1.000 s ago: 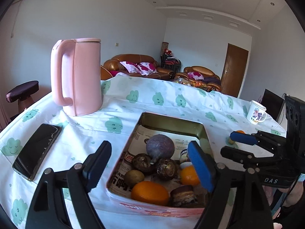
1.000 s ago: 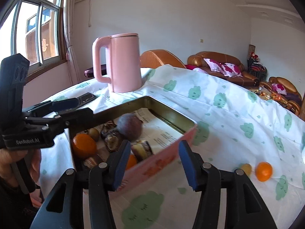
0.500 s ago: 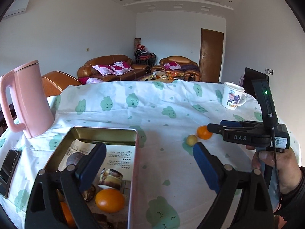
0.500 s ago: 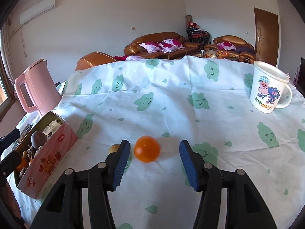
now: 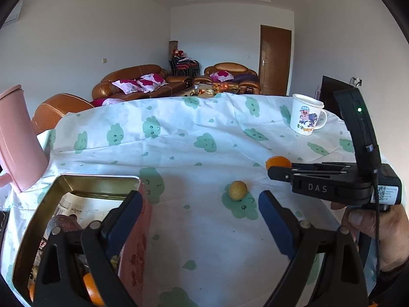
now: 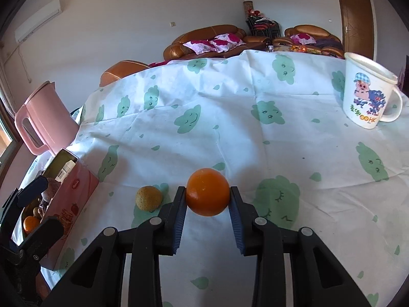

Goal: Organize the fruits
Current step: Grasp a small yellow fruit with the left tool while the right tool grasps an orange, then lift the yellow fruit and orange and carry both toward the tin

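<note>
Right gripper [image 6: 207, 202]: blue pads pressed on either side of the orange [image 6: 207, 192], clamped on it. The orange sits low over the tablecloth [image 6: 230, 133]; cannot tell whether it touches the cloth. In the left wrist view the right gripper reaches in from the right edge, held by a hand [image 5: 378, 227], with only a sliver of the orange showing past its tip.

Small yellow fruit [image 6: 148, 197] lies on the cloth just left of the orange, apart from it, on a green cloud print.

Left gripper [image 5: 202, 209]: jaws wide apart, nothing between them. One finger hangs over the right edge of the tin [image 5: 64, 179], the other over bare cloth. The yellow fruit lies ahead of it, nearer its right finger.

The tin, pink outside, gold inside, stands at the left of the table. It holds a dark round fruit, oranges and printed paper.

Pink kettle [image 6: 43, 117] beyond the tin. Cartoon mug [image 6: 368, 94] upright at far right, well apart from the fruit.
</note>
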A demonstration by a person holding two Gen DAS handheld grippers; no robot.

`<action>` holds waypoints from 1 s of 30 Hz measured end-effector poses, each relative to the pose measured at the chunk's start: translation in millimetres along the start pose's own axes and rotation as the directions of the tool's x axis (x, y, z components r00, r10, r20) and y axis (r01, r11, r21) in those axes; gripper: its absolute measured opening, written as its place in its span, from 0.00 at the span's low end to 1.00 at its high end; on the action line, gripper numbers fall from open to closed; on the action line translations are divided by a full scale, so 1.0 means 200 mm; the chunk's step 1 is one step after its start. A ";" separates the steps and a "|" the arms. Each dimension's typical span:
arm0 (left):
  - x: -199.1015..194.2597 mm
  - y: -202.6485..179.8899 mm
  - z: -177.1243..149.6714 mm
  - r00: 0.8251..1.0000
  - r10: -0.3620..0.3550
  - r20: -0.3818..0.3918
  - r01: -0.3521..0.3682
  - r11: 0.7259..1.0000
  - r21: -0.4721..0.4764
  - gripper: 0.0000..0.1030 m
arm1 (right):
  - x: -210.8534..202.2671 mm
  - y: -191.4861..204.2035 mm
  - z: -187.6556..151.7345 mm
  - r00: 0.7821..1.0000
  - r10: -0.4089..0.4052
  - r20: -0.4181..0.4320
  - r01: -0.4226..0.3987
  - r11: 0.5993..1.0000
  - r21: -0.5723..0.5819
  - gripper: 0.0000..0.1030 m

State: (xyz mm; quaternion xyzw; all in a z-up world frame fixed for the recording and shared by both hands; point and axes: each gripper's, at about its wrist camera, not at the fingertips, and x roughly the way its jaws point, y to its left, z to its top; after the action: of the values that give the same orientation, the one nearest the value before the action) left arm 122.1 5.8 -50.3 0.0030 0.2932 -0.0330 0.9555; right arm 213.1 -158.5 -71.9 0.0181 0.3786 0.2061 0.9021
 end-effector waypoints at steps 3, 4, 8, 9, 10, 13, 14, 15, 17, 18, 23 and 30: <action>0.08 -0.06 0.02 0.998 -0.035 -0.042 0.035 0.999 0.007 0.84 | -0.06 -0.02 -0.02 0.999 -0.029 0.037 0.029 1.000 0.001 0.33; 0.11 -0.08 0.03 0.997 -0.043 -0.061 0.044 0.999 0.010 0.82 | -0.08 -0.04 -0.02 0.998 -0.032 0.047 0.032 0.999 0.004 0.33; 0.25 -0.13 0.05 0.986 -0.083 -0.147 0.085 0.996 0.007 0.63 | -0.11 -0.07 -0.03 0.997 -0.039 0.071 0.038 0.999 0.017 0.34; 0.29 -0.13 0.06 0.980 -0.102 -0.169 0.103 0.995 -0.001 0.59 | -0.12 -0.08 -0.03 0.996 -0.039 0.078 0.037 0.999 0.023 0.34; 0.32 -0.14 0.06 0.974 -0.122 -0.191 0.122 0.992 -0.012 0.55 | -0.13 -0.08 -0.03 0.996 -0.038 0.085 0.036 0.999 0.027 0.34; 0.43 -0.16 0.07 0.954 -0.151 -0.259 0.148 0.988 -0.033 0.44 | -0.14 -0.07 -0.03 0.994 -0.045 0.097 0.044 0.999 0.016 0.34; 0.45 -0.16 0.07 0.946 -0.164 -0.280 0.159 0.986 -0.042 0.36 | -0.14 -0.06 -0.03 0.994 -0.048 0.099 0.047 0.999 0.009 0.34; 0.47 -0.16 0.06 0.940 -0.168 -0.298 0.160 0.986 -0.049 0.32 | -0.14 -0.06 -0.03 0.994 -0.049 0.099 0.049 0.999 0.002 0.34; 0.48 -0.17 0.06 0.943 -0.154 -0.294 0.146 0.988 -0.049 0.26 | -0.14 -0.05 -0.03 0.994 -0.044 0.100 0.045 0.999 -0.004 0.34; 0.47 -0.18 0.06 0.945 -0.151 -0.292 0.144 0.989 -0.044 0.26 | -0.14 -0.06 -0.03 0.994 -0.039 0.102 0.039 0.999 -0.003 0.34; 0.40 -0.18 0.07 0.963 -0.136 -0.232 0.135 0.991 -0.022 0.26 | -0.16 -0.06 -0.04 0.993 -0.011 0.121 0.013 1.000 -0.011 0.34; 0.32 -0.14 0.10 0.982 -0.132 -0.132 0.127 0.991 -0.043 0.26 | -0.19 -0.04 -0.04 0.988 0.010 0.155 -0.006 1.000 -0.027 0.34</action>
State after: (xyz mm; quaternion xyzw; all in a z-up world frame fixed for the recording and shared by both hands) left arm 183.2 -26.2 -69.4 -0.0303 0.3572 -0.0897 0.9292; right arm 186.0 -181.5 -54.3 0.0238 0.3046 0.2124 0.9282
